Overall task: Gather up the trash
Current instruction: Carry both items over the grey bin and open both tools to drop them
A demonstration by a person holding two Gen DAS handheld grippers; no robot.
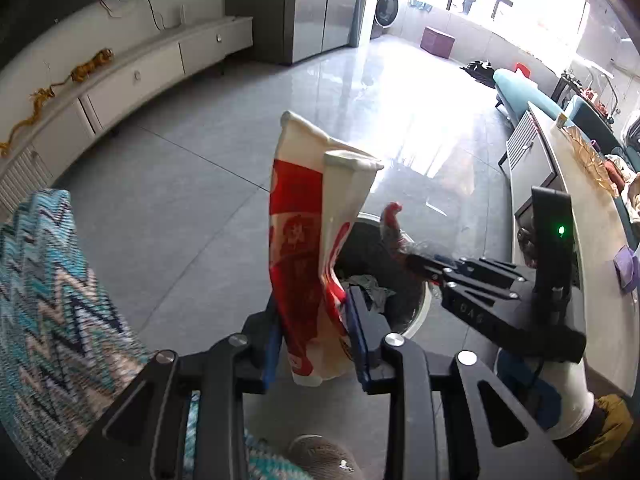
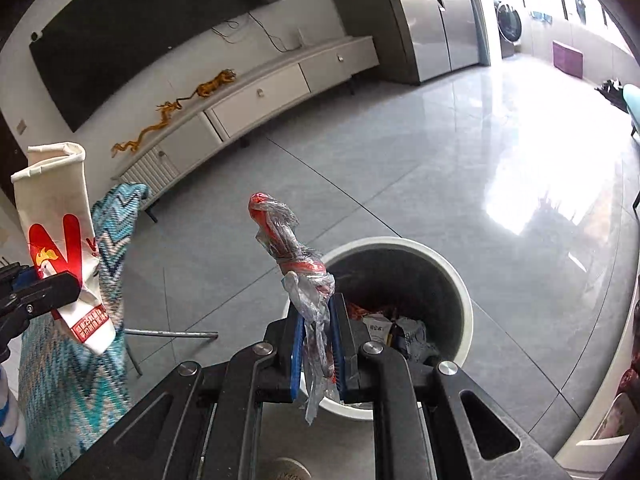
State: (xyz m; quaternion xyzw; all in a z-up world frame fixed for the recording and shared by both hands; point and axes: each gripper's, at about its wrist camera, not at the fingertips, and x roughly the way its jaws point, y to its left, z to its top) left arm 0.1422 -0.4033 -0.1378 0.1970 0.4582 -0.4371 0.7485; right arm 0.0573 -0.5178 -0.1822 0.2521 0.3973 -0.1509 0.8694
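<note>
A white round trash bin (image 2: 460, 280) with a dark liner is sitting low and centre-right in the right wrist view, crumpled wrappers showing inside. At centre of the left wrist view, the left claw (image 1: 316, 344) is standing partly open, pinching a creased white paper bag (image 1: 308, 240) printed in red, its open mouth pointing up. The right claw (image 2: 318, 340) is clamping nearly fully closed on a twisted clear plastic wrapper (image 2: 280, 232) with red inside, sticking up just left of the bin's rim.
</note>
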